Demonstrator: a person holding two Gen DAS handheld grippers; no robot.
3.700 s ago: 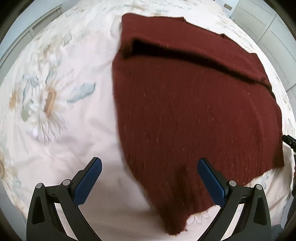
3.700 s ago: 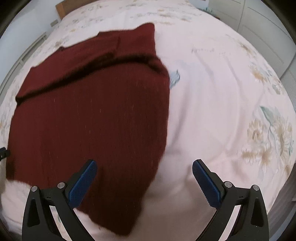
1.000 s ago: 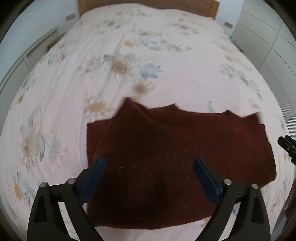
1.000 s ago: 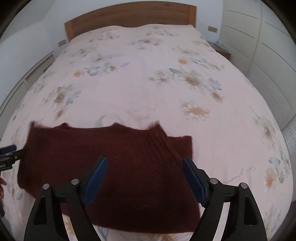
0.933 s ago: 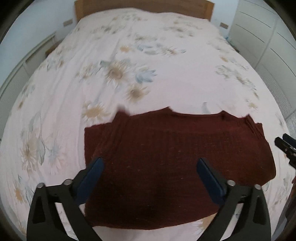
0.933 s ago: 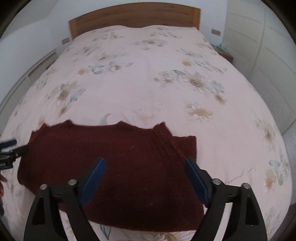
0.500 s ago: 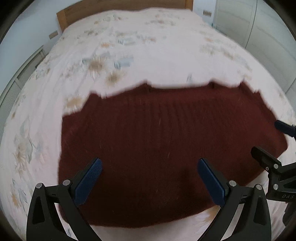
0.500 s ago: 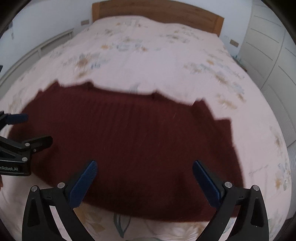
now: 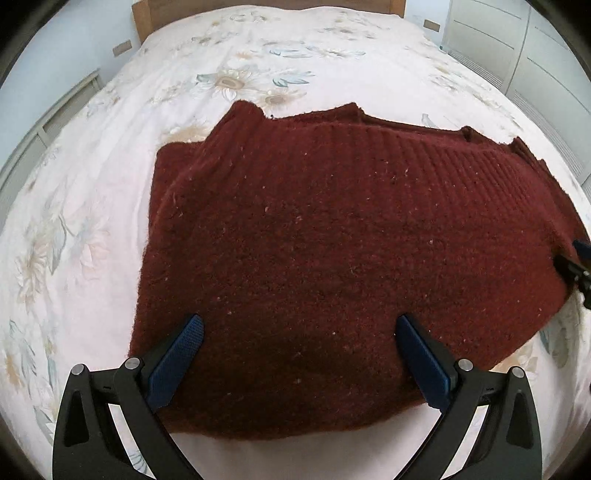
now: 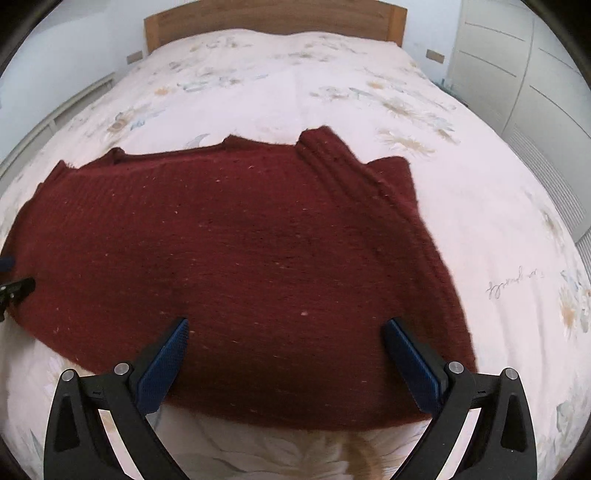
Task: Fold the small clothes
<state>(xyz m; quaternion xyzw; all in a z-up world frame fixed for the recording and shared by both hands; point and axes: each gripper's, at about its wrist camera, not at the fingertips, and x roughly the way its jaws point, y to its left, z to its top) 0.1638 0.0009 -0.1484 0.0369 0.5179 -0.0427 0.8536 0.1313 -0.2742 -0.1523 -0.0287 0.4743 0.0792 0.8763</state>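
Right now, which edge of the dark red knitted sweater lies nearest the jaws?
The sweater's straight near edge, by the left gripper and right gripper; its far edge is notched.

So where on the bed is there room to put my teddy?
Plenty between the red sweater and the wooden headboard, and on the bedspread beside it toward the white wardrobe. The near edge is crowded by sweater and both grippers.

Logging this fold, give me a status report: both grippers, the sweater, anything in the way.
Left gripper open, right gripper open, both over the near hem. Sweater lies folded on the bed, nothing gripped. Nothing in the way.
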